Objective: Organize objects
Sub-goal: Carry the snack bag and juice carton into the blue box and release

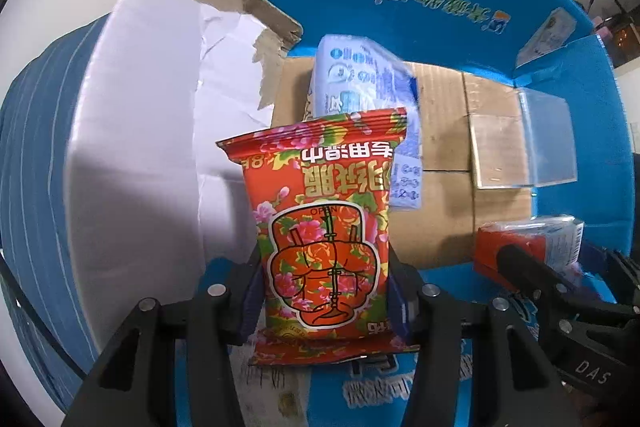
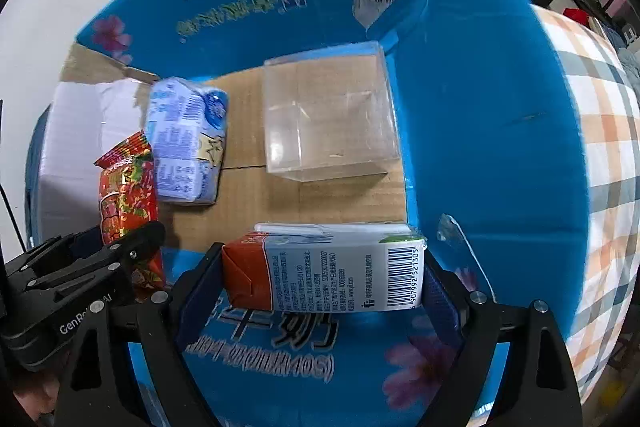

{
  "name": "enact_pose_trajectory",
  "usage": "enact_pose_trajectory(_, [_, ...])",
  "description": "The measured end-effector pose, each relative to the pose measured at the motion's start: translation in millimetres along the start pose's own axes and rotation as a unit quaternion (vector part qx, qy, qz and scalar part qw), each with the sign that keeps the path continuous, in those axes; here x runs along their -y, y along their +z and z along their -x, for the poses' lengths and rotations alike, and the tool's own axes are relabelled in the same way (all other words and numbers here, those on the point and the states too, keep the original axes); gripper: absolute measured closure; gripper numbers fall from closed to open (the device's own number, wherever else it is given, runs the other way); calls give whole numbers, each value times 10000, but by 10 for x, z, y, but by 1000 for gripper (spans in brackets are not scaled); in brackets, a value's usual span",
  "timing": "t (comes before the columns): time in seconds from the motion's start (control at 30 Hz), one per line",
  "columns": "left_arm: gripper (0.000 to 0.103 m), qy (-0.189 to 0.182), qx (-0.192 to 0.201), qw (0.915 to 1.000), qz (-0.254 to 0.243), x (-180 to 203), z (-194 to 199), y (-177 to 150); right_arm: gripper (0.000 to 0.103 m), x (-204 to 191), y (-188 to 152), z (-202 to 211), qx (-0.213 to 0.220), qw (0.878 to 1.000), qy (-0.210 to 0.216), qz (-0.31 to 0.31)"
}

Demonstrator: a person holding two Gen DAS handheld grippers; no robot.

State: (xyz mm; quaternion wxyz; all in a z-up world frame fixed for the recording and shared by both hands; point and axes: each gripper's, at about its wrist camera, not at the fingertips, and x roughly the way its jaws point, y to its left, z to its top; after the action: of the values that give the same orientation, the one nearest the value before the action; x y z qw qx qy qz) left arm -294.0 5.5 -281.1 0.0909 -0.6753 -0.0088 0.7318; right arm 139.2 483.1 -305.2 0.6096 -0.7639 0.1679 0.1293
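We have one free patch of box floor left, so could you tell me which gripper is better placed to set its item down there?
Probably the right gripper: its carton hangs beside the bare cardboard floor. The left gripper holds its red packet nearer the blue pack.

Red floral packet [image 1: 326, 227]: "OPEN" printed above an arrow; large Chinese characters upside down, not transcribed. Milk carton [image 2: 332, 273]: barcode digits "6 907992 521305". Right gripper [image 1: 560, 311] body: "DAS". Left gripper [image 2: 92, 291] body: "GenRo…", remainder cut off. Blue cardboard box [image 2: 480, 107]: Chinese print, inverted, illegible.
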Motion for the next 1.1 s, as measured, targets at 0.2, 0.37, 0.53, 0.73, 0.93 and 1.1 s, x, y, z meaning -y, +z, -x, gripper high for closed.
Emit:
enact_pose_trajectory(0.2, [53, -19, 8, 10000, -36, -17, -52, -56, 12, 3, 76, -125, -205, 9997, -90, -45])
enact_pose_trajectory(0.37, [42, -243, -9, 9996, 108, -58, -40, -96, 11, 8, 109, -169, -400, 9992, -62, -25])
enact_pose_trajectory(0.53, [36, -122, 88, 9999, -76, 31, 28, -204, 10, -40, 72, -177, -552, 9984, -76, 115])
enact_pose_trajectory(0.73, [24, -48, 394, 9992, -84, 101, 202, -394, 5, 32, -11, -30, -553, 9985, 1, 53])
enact_pose_trajectory(0.93, [0, 126, 873, 9961, -34, 125, 524, -591, 0, 92, -80, 306, -272, 9996, 5, 111])
enact_pose_trajectory(1.1, [0, 229, 1205, 9924, -112, 133, 874, -745, 0, -5, -168, 635, 44, 9995, -41, 318])
